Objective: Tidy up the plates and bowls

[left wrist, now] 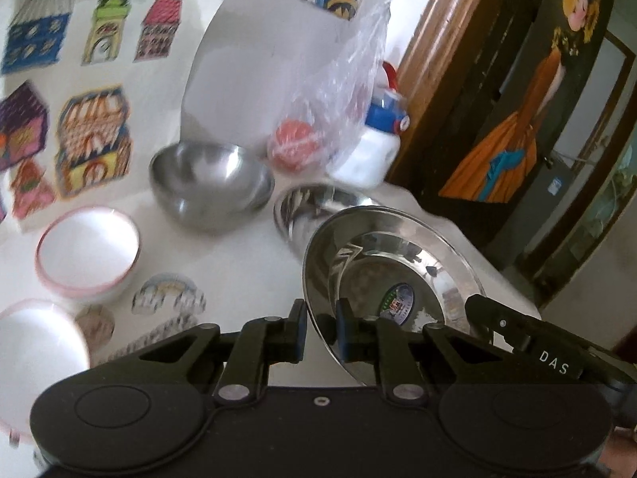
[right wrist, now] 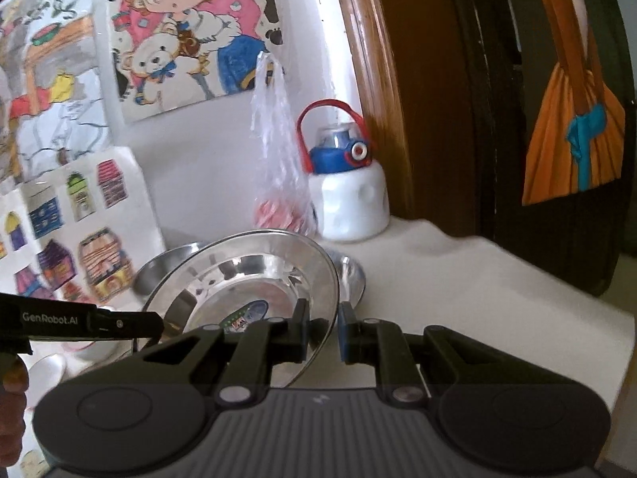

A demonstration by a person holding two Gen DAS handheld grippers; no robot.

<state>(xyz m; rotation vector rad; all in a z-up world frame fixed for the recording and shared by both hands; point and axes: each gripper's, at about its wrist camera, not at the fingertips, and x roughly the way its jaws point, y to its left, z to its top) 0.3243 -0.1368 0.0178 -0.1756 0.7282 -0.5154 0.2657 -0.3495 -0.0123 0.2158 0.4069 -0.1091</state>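
Steel plate (left wrist: 392,279) tilted above counter (left wrist: 247,255), left gripper (left wrist: 321,332) jaws clamped on its 7 o'clock rim, right gripper (right wrist: 323,332) jaws clamped on opposite rim. Steel bowl (left wrist: 211,183) at 11 o'clock.

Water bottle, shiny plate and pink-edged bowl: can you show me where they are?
Water bottle (right wrist: 350,207): right wrist view, on its white body.
Shiny plate (left wrist: 398,267): left wrist view, on its inner slope above the sticker.
Pink-edged bowl (left wrist: 85,253): left wrist view, on its white inside.
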